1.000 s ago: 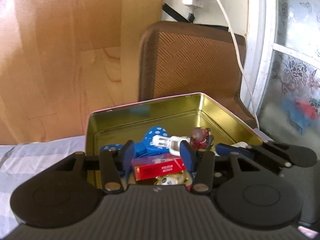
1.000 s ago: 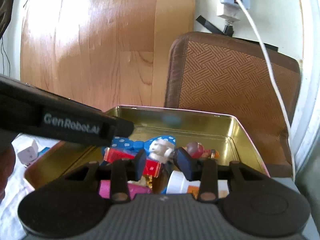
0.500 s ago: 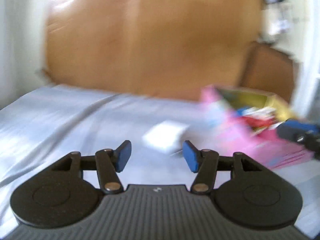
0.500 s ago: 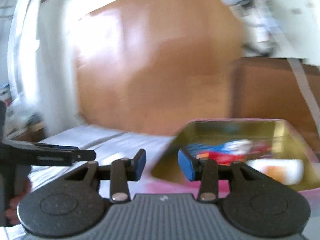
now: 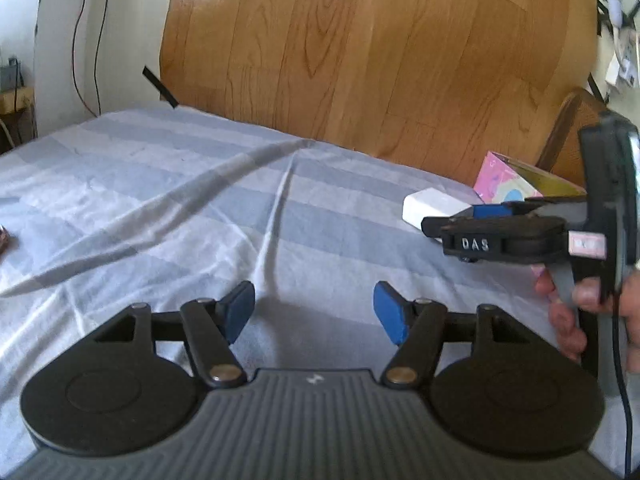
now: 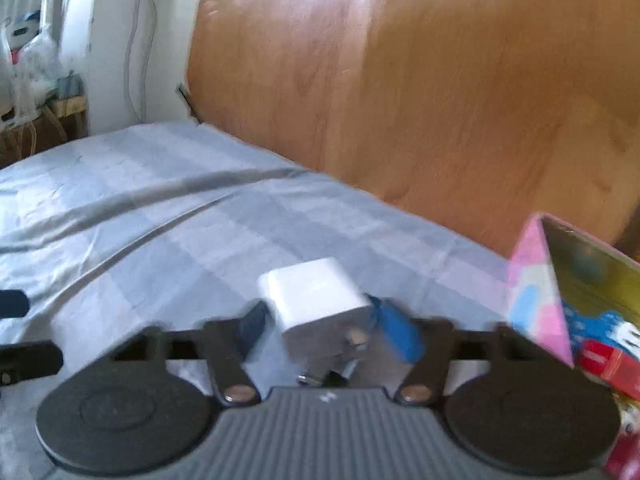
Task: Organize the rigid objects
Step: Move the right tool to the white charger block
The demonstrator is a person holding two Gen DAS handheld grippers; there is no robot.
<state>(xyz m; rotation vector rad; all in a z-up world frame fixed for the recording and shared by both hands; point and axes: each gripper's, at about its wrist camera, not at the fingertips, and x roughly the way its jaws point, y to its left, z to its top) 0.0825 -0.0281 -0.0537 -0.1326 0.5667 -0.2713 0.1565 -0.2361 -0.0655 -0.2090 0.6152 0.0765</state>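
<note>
A white charger block (image 6: 316,300) lies on the striped bed sheet, right between the blue pads of my right gripper (image 6: 320,324), whose jaws stand open around it; contact is blurred. The same charger (image 5: 434,210) shows in the left wrist view, with the right gripper (image 5: 486,216) reaching over it from the right. My left gripper (image 5: 314,312) is open and empty over bare sheet. The pink tin (image 6: 536,292) with a gold inside holds several toys, among them a red box (image 6: 612,368) and a blue dotted piece (image 6: 600,320).
A wooden headboard (image 5: 380,52) rises behind the bed. The grey-blue striped sheet (image 5: 180,200) has raised folds across the middle. A small dark thing (image 5: 3,238) sits at the far left edge. A brown chair back (image 5: 568,136) stands behind the tin.
Both grippers have swung left, away from over the tin. The right gripper now has the white charger between its open fingers. The left gripper has opened wider over bare sheet.
</note>
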